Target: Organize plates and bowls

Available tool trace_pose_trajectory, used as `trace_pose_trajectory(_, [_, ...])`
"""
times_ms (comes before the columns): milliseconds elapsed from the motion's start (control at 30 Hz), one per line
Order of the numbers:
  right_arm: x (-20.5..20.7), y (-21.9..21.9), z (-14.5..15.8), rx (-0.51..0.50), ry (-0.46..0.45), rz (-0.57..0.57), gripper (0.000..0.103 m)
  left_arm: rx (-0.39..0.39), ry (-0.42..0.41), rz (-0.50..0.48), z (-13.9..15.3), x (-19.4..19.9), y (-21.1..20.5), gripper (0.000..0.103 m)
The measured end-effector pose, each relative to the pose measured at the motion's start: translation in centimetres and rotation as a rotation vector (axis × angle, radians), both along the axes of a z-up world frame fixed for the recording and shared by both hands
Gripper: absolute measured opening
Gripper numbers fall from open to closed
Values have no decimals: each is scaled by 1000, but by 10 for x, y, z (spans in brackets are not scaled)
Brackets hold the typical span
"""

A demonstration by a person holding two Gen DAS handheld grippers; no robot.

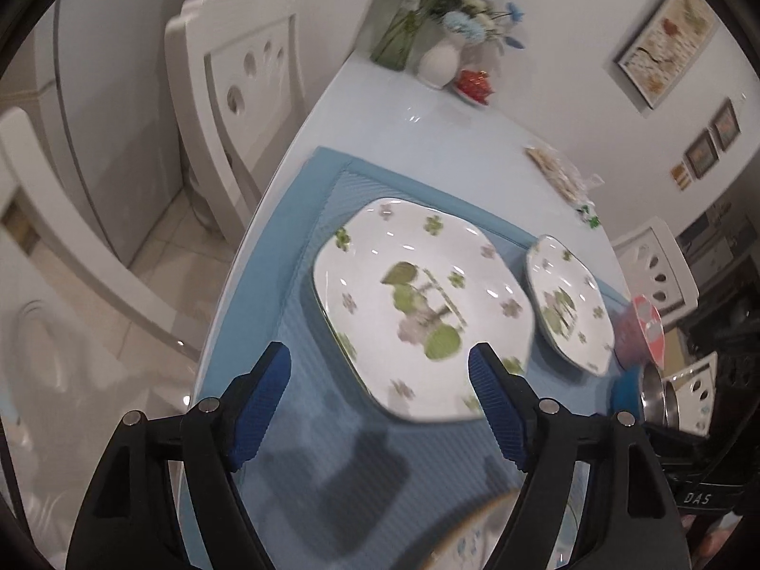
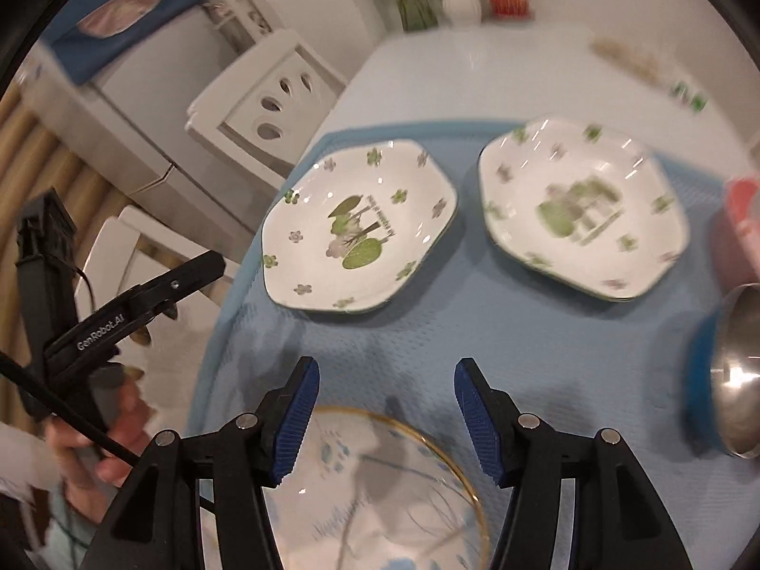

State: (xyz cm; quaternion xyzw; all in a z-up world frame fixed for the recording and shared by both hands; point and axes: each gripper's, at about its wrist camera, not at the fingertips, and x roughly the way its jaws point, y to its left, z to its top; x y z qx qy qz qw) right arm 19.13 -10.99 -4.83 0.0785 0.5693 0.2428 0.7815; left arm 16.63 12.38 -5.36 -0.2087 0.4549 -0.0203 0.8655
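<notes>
Two white octagonal plates with green clover print on a blue mat [image 2: 475,332], mat spread over the pale desk [image 2: 475,61]. Going left to right from the mat's left edge: left plate [image 2: 358,225] just inside that edge, right plate [image 2: 582,209] near it but apart, then a red container [image 2: 741,218] and a steel bowl [image 2: 741,370] at the mat's right border, blurred. Nearer than both, at the mat's near edge, a gold-rimmed plate with blue print [image 2: 380,489]. Left gripper [image 1: 380,370] hovering over the mat's near-left part, jaws wide apart and empty, right finger overlapping the left plate's near rim in view, contact not certain. Right gripper [image 2: 384,384] above the gold-rimmed plate, jaws apart, nothing between them. Left hand [image 2: 95,446] gripping its tool beyond the mat's left edge. Glazed ceramic, by the look: stiff, fairly heavy, slick and liable to chip. Best taken at the raised rim, pads pinching above and below the lip, likely at a flat side of the octagon rather than a corner, then lifted level to stop sliding.
</notes>
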Motion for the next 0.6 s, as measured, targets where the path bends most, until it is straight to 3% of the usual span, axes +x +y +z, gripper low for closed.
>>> trace_pose_trajectory(200, [40,9,-38,42,111,-48,57,-61,52,23,-28,29,17,73])
trace_pose_trajectory(267, [50,13,-46,42,128,-55,57,-70,53,6,-33,39,18,67])
trace_pose_trajectory(367, [62,19,-54,39,135,-58,57,-62,59,-12,-40,53,19,59])
trace_pose_trajectory(600, [80,32,-63,12,96,-68,57,-44,64,-47,-52,84,22,55])
